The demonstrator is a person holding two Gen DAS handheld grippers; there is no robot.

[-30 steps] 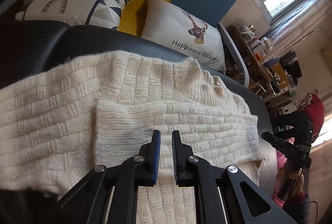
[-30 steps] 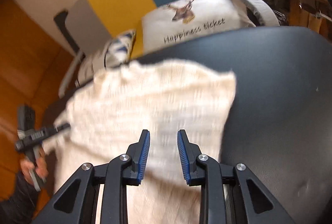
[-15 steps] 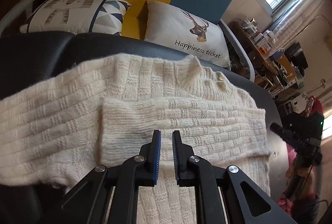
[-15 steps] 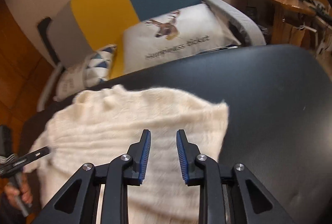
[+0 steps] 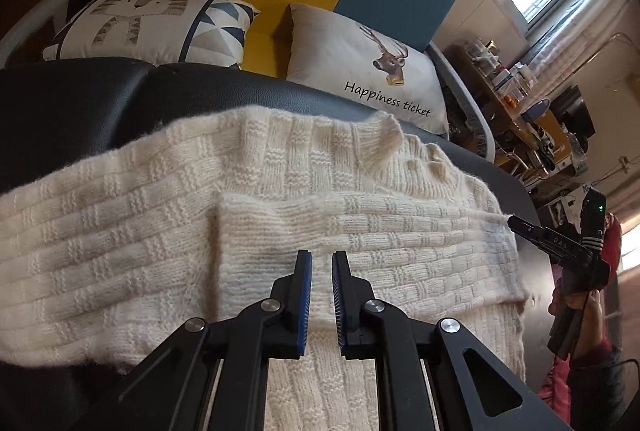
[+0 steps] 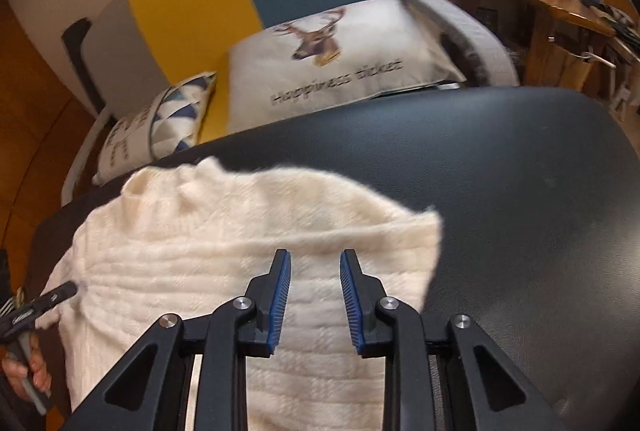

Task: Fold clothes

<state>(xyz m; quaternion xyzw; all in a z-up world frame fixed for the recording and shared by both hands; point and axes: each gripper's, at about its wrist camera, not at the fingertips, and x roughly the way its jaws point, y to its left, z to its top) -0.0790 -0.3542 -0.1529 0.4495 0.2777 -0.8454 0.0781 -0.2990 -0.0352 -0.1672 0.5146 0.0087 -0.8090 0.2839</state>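
Centre frame, both views: cream knit sweater (image 5: pixel 280 231) lies flat on the black padded bench (image 5: pixel 100 103), one sleeve (image 5: pixel 360 231) folded across the chest.
Collar: upper middle of the left wrist view, pointing toward the deer cushion (image 5: pixel 372 71).
Left gripper (image 5: pixel 321 295): bottom centre of its view, jaws nearly closed with a thin gap, nothing between them, hovering over the folded sleeve.
Right gripper (image 6: pixel 315 301): bottom centre of its view, jaws partly apart, empty, above the sweater's right-hand side.
Step (judged): one sleeve is in; other side lower left in the left wrist view not yet folded.
Handling (judged): soft, limp, thick knit; light but floppy, will sag and stretch if lifted by one point; fuzzy, so not slippery.
Grip spot (judged): pinch the outer edge or cuff through both layers, near a corner like the one at right (image 6: pixel 434 227).
Risk (judged): dragging could undo the folded sleeve.
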